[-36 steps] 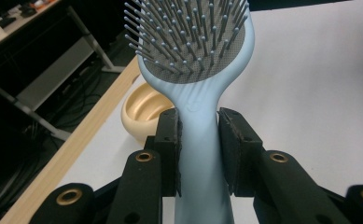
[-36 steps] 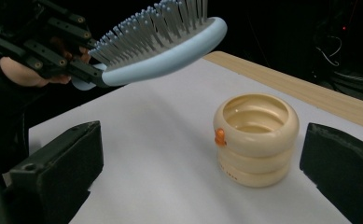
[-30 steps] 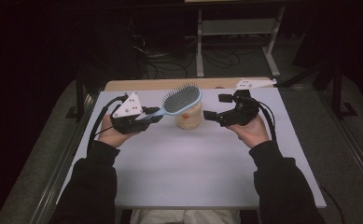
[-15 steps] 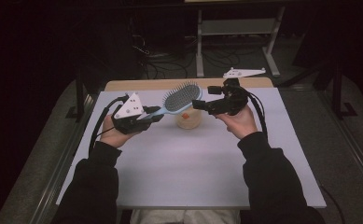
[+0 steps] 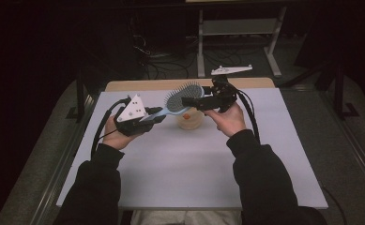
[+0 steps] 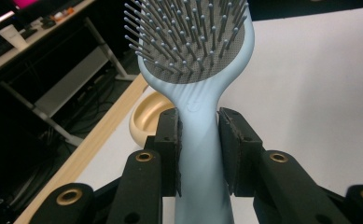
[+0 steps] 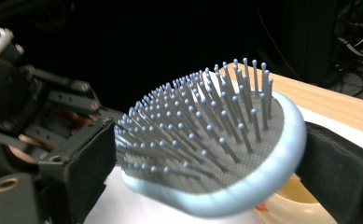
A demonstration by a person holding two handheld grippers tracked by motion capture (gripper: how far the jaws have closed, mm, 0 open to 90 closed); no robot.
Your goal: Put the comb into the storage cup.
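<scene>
Left gripper (image 5: 157,116): jaws clenched on the brush (image 6: 195,70) handle, one pad on each flat side, just below the neck. Grip looks square in the left gripper view; handle runs straight up between the pads.

Right gripper (image 5: 186,100): jaws straddle the brush head from 3 o'clock, one pad at the bristle side (image 7: 83,163), the other at the rim (image 7: 338,158). Contact at the bristle side is hard to judge; right gripper appears spread around the head, not yet clamped.

Brush is held in the air over the far middle of the table (image 5: 185,173), head pointing toward 1 o'clock, bristles up. Bowl (image 5: 190,120) sits on the table directly beneath the head, apart from it.

Handling, by judgement: brush is light, with a stiff plastic body. Handle is smooth, so may slip or twist under a side load. Bristles flex and the cushion gives, a poor surface to clamp. Better hold for the right gripper: across the hard rim edges or the neck, not onto the pins.
</scene>
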